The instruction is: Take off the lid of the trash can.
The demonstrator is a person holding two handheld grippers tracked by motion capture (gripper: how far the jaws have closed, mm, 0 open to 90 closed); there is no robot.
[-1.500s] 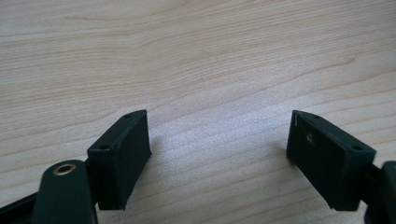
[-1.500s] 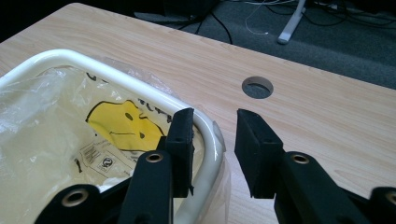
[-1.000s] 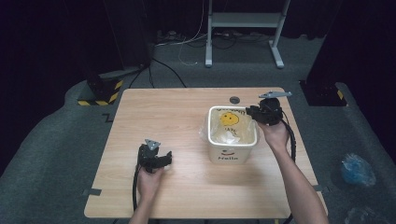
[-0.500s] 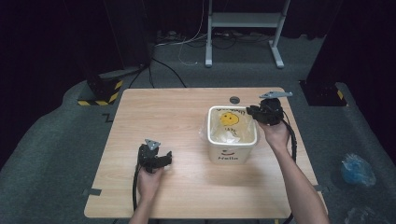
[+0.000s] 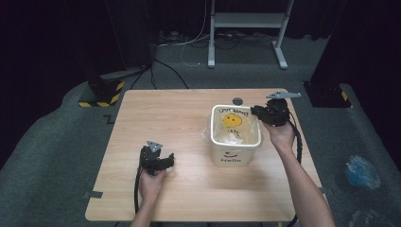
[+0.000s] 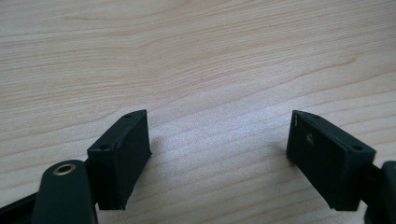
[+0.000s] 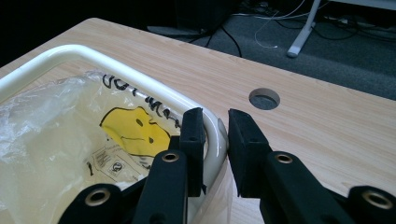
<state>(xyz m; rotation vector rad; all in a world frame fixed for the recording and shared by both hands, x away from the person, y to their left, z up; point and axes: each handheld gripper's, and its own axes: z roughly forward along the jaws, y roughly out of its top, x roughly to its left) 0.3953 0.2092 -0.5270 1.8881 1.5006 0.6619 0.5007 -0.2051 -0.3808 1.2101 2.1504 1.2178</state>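
Note:
A white square bin (image 5: 235,153) with a smiley face print stands on the right half of the wooden table (image 5: 179,118). A crumpled clear plastic bag (image 5: 235,135) lies inside it. My right gripper (image 5: 257,113) is at the bin's far right corner, shut on the rim (image 7: 93,53); one jaw is inside against the bag (image 7: 56,126), the other outside. In the right gripper view that gripper (image 7: 215,135) straddles the rounded corner. My left gripper (image 5: 168,161) rests low over the table's front left, open, and its view shows bare wood between the jaws (image 6: 217,154).
A round cable hole (image 5: 237,100) sits in the table just behind the bin. On the floor are a metal stand (image 5: 246,28) at the back, a yellow-and-black striped block (image 5: 101,94) at left, and a blue bag (image 5: 361,170) at right.

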